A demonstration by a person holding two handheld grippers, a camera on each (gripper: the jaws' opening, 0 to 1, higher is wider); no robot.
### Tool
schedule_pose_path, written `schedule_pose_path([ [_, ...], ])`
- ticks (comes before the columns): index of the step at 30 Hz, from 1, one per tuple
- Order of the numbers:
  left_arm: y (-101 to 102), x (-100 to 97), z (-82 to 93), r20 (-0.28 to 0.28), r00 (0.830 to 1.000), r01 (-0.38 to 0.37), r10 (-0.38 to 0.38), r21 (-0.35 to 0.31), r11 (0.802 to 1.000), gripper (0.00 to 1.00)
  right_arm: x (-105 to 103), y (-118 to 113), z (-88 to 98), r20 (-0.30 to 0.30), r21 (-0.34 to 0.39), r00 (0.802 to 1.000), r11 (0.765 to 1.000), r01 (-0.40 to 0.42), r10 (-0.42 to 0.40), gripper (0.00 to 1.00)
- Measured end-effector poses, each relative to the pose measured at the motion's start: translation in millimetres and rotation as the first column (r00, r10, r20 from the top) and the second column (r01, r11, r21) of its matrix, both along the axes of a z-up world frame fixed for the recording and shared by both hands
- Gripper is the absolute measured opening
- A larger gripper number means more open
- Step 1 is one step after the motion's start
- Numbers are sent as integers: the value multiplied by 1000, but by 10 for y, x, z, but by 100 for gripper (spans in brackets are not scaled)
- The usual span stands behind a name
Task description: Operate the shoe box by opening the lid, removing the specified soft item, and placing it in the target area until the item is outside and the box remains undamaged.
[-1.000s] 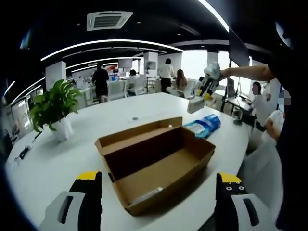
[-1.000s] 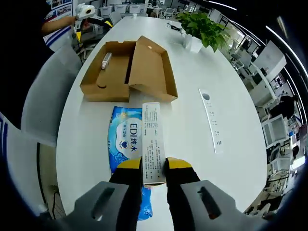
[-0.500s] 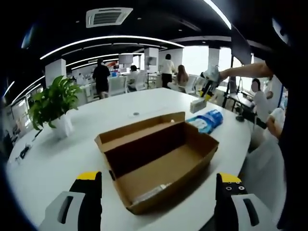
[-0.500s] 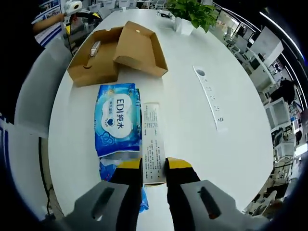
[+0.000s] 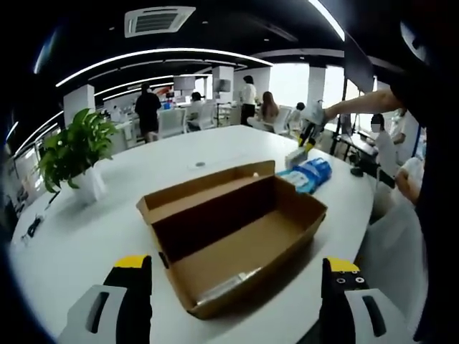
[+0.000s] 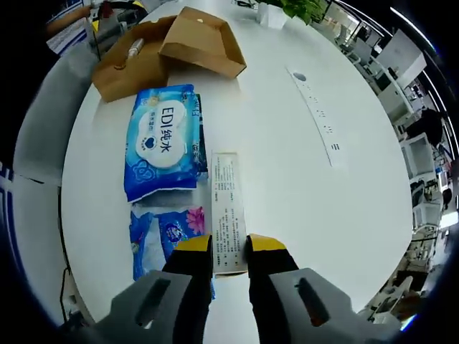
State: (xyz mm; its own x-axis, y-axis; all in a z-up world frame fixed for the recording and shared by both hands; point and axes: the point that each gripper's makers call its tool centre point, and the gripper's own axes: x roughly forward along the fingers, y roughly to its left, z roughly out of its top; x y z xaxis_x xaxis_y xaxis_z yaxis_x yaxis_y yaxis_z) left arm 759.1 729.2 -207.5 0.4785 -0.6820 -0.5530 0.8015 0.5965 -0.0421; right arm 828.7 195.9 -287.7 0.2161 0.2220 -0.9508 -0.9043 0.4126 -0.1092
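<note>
Your right hand-held gripper [image 6: 229, 247] pinches the pack [image 6: 225, 211] and has dropped toward the bench [image 6: 280, 136], lower centre of frame, beside 2 blue packs. The box [image 5: 233, 240] sits open at centre. Your left hand-held gripper [image 5: 237, 287] stays spread. Release looks next.

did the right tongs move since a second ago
Yes. Seen in the left gripper view, the right tongs with the flat white pack dropped closer to the blue wipes pack on the table.
</note>
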Motion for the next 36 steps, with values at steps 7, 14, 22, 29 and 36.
schedule_pose_path([
  [7,-22,1,29,3,1000,4,-4,-1,1000,100,-25,-175,-88,-23,-40,1000,999,0,-1,16],
  [14,-38,-4,23,-1,1000,10,-10,1,1000,100,-65,-326,-103,-42,-142,998,988,-59,54,16],
  [22,-32,-4,29,2,1000,8,-8,5,1000,100,-33,-447,-196,-57,-176,996,982,-72,63,16],
  [29,-41,-30,34,-4,1000,3,-3,2,1000,100,-67,-494,-242,-65,-199,996,977,-76,65,16],
  [36,-63,-1,38,0,1000,11,-11,2,1000,100,-80,-529,-259,-60,-201,997,978,-63,52,16],
])
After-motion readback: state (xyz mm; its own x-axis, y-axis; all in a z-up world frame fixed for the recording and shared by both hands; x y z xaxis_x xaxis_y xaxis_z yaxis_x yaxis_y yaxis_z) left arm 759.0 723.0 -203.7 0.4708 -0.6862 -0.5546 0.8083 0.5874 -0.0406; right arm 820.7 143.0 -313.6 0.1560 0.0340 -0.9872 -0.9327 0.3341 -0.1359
